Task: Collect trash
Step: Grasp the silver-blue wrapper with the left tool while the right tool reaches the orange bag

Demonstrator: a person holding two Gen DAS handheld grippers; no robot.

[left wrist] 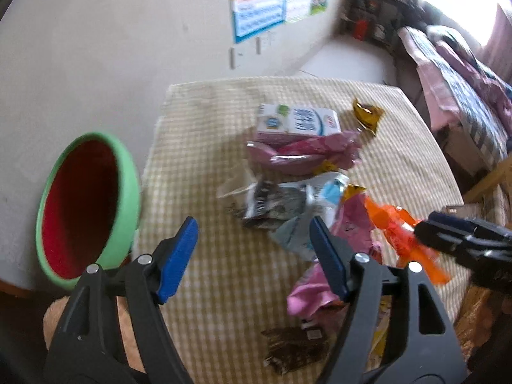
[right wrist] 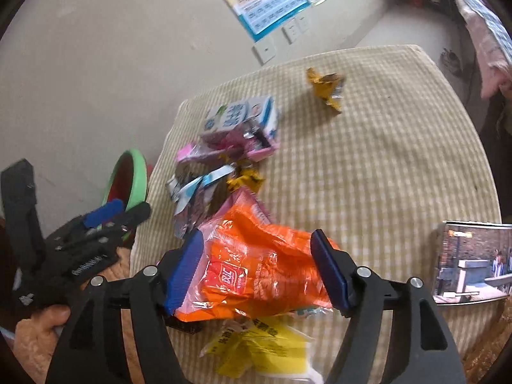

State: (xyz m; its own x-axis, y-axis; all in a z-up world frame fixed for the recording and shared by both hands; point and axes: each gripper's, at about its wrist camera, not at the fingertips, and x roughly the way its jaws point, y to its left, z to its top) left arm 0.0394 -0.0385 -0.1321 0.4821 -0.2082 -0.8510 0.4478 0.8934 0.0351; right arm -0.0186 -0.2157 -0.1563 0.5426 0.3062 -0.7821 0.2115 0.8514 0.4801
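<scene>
crinkled plastic film makes up most of the trash on the bench [right wrist: 384, 147], which is covered in a soft yellow-and-white checked cloth. an orange wrapper [right wrist: 256, 268], glossy and creased, lies between the blue-padded fingers of the right gripper [right wrist: 257, 268]; the fingers stand apart and whether the pads press on it cannot be told. a yellow printed wrapper [right wrist: 265, 352] lies just beneath it at 6 o'clock. the left gripper [left wrist: 252, 256] hangs over bare cloth with its fingers spread and nothing between them; a pink wrapper [left wrist: 320, 284] lies just past its right finger.

toward 12 o'clock from the orange wrapper sits a heap of crumpled foil and pale blue packets [left wrist: 288, 204], then a pink pouch [left wrist: 307, 156] touching a rectangular white-and-blue carton [left wrist: 297, 121]. a twisted gold wrapper [right wrist: 326, 89] lies apart at 1 o'clock. a boxy item with a printed photograph [right wrist: 470, 262] stands at the bench's 3 o'clock edge.

a round bin [left wrist: 89, 204], green rim and red inside, stands off the bench's 9 o'clock side, tilted in view; its contents cannot be made out. a poster [left wrist: 259, 0] hangs on the plain wall behind.
</scene>
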